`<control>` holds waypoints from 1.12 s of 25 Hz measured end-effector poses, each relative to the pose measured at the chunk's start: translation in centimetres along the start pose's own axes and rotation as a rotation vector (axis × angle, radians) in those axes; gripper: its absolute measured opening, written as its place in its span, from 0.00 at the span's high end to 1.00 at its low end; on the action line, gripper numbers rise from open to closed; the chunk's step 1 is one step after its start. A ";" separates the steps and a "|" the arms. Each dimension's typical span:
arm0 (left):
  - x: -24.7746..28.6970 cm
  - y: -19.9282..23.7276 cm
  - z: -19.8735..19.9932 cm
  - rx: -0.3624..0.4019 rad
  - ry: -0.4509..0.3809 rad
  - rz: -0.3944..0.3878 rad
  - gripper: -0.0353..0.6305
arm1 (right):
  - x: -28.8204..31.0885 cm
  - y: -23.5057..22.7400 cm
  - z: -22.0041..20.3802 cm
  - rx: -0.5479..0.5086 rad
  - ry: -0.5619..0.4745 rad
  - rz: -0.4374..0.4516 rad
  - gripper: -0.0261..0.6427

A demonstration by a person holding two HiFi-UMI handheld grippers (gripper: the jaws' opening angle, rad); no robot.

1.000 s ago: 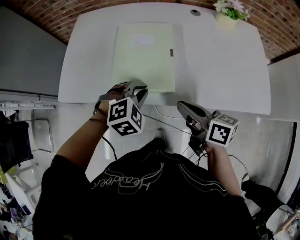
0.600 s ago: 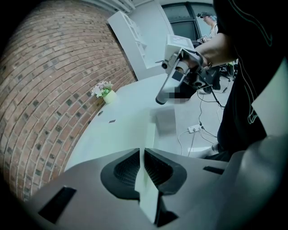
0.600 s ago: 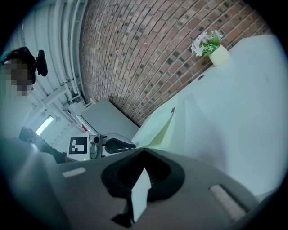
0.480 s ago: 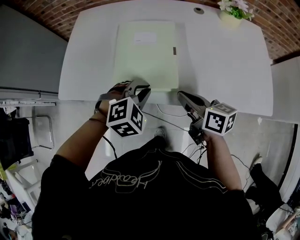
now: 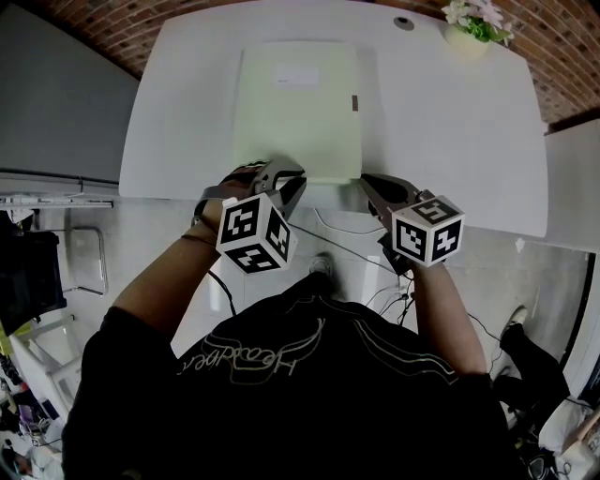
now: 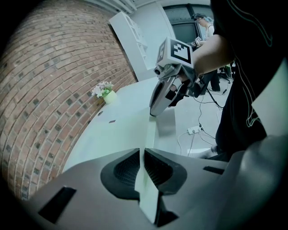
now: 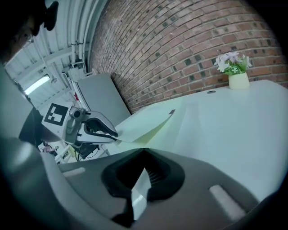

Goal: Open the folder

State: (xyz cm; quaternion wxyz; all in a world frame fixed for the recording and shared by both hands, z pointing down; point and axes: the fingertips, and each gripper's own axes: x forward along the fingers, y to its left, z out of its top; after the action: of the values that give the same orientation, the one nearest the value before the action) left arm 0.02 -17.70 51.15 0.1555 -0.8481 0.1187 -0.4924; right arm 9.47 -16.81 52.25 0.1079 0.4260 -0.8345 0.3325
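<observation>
Along the tabletop's (image 5: 450, 141) near edge lay the pale green folder (image 5: 295, 103), its cover's near corner pinched in the left gripper (image 5: 284, 178) and raised slightly. Just beside its near right corner hovered the right gripper (image 5: 369, 182), jaws together, holding nothing. At the far right corner stood a flower pot (image 5: 467, 39), well apart, a round grommet (image 5: 404, 22) near it.

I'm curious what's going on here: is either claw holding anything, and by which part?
The left claw pinches the folder cover by its near edge, which is raised off the desk. The right claw is shut on nothing.
</observation>
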 end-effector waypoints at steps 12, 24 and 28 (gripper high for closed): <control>0.3 -0.2 0.0 0.014 0.014 -0.017 0.90 | 0.6 -0.5 0.0 -0.057 0.052 -0.012 0.96; 0.4 -0.2 0.1 0.007 0.016 -0.037 0.90 | 0.7 -0.8 -0.3 -0.054 0.098 0.005 0.96; 0.1 -0.1 0.1 -0.003 0.011 -0.057 0.90 | 0.7 -0.6 -0.3 -0.052 0.095 -0.005 0.96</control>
State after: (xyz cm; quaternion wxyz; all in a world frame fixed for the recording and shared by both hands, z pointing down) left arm 0.13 -17.61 51.27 0.1398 -0.8487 0.0960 -0.5010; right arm 9.49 -17.32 53.08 0.1593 0.4087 -0.8358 0.3302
